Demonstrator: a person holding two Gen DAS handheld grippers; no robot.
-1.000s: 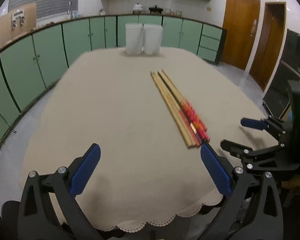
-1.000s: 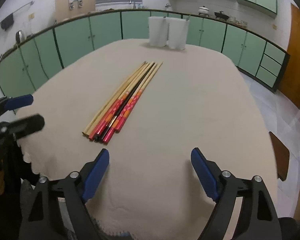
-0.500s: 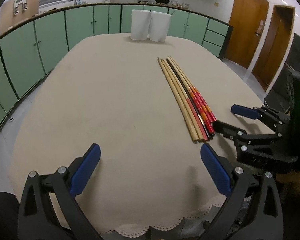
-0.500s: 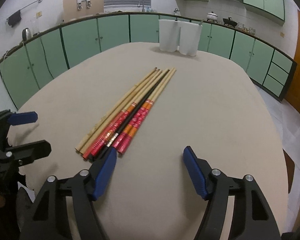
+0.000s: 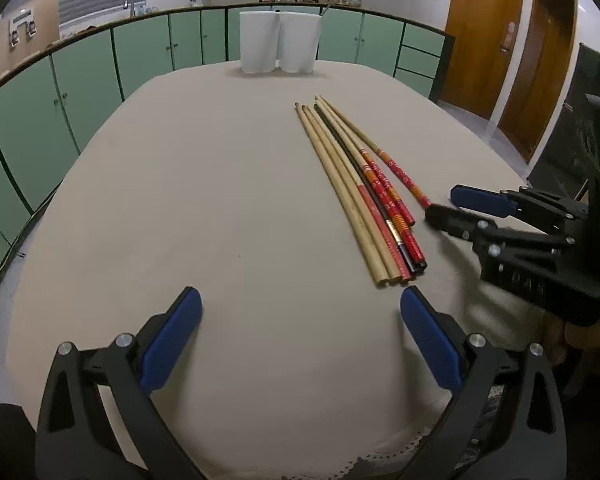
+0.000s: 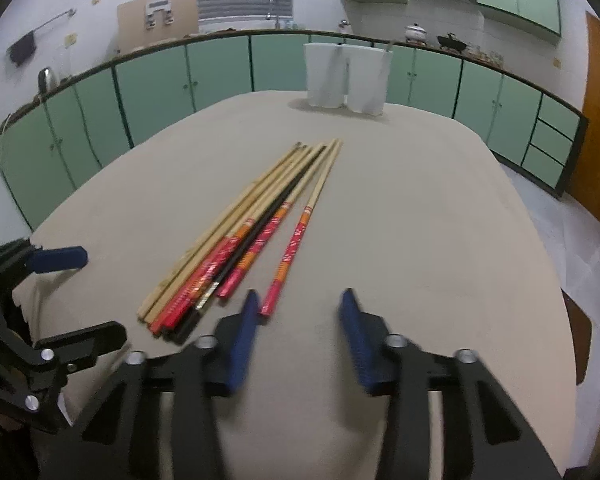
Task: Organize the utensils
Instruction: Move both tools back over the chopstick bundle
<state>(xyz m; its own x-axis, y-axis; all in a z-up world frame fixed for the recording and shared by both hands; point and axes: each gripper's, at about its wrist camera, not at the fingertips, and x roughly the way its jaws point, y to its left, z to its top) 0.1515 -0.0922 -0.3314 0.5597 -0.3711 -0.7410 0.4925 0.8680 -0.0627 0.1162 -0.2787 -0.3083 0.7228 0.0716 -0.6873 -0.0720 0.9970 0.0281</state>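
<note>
Several long chopsticks (image 5: pixel 360 188) lie bundled on the beige tablecloth; some are plain wood, some have red and orange patterned ends, one is black. One red-ended chopstick (image 6: pixel 296 236) lies slightly apart on the right of the bundle (image 6: pixel 236 236). My right gripper (image 6: pixel 296 312) is open, with its left finger (image 6: pixel 244 336) touching or almost at that chopstick's near end. It also shows in the left wrist view (image 5: pixel 456 204). My left gripper (image 5: pixel 300 320) is open and empty, just short of the bundle's near ends.
Two white holders (image 5: pixel 280 42) stand side by side at the table's far edge (image 6: pixel 348 78). Green cabinets ring the room. The scalloped front edge of the tablecloth (image 5: pixel 380 452) lies under my left gripper. Brown doors (image 5: pixel 484 36) are at the right.
Both grippers have moved forward toward the chopsticks. The right gripper's jaws have narrowed and one red-ended chopstick has shifted apart from the bundle.
</note>
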